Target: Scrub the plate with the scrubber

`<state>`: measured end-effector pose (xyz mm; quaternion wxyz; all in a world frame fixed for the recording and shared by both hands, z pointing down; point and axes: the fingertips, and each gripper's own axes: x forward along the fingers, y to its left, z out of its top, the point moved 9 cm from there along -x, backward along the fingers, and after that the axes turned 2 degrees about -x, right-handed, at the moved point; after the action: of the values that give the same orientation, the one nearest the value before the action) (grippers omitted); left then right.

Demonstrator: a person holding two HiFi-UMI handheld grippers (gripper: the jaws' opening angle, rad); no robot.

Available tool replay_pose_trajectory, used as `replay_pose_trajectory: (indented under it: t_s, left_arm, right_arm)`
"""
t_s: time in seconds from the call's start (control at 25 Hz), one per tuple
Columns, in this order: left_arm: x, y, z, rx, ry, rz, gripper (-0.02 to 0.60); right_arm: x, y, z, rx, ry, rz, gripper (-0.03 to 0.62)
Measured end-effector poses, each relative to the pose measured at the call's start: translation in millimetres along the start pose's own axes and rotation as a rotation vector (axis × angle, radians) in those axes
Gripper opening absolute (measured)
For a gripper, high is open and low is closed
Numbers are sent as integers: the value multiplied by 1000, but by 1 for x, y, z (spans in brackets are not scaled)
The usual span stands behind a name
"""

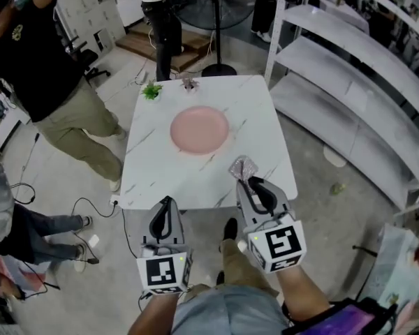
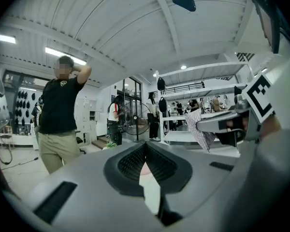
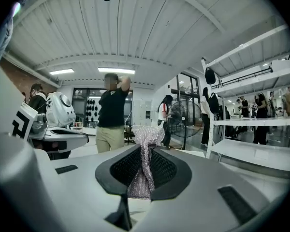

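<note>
Plate (image 1: 200, 130): pink, round, flat at mid-table (image 1: 255, 103), well clear of both my grippers. Likely rigid, glossy, prone to skid when rubbed, so it may need steadying at the rim.

Scrubber (image 3: 144, 163): silvery mesh wad, soft, light, crushable. It is pinched at its middle in my right gripper (image 1: 247, 181), with a tuft poking out ahead.

Left gripper (image 1: 167, 204): jaws pressed together, nothing between.

Writing: 0 brands legible; only the 2 square markers.

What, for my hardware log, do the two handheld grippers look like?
Both the left gripper and right gripper have pale grey moulded bodies tapering to two jaws lined with black ribbed pads. Each carries a white cube printed with black square markers at its rear.
</note>
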<state>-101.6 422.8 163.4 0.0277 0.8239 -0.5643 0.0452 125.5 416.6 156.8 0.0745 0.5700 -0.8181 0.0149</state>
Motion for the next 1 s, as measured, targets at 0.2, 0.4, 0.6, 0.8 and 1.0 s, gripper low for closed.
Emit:
replay_pose_trajectory:
  t_s: [0.2,0.4,0.6,0.8,1.0]
  left_arm:
    - [50,11,-4,9,26,7,6]
    - [113,28,-7,8,40,20,8]
    - [169,39,16,14,70,48,7]
    - [212,52,37,40,23,74,7]
    - [234,68,52,47,18,110,8]
  right_arm:
    - [50,-28,-2,26,8,4,71]
    - [109,-58,-7,28,45,22,71]
    - [163,-86,5,25,61,58,71]
    - [210,-109,29,17,36,103,71]
    - [240,-118,43,-5,18,120,71]
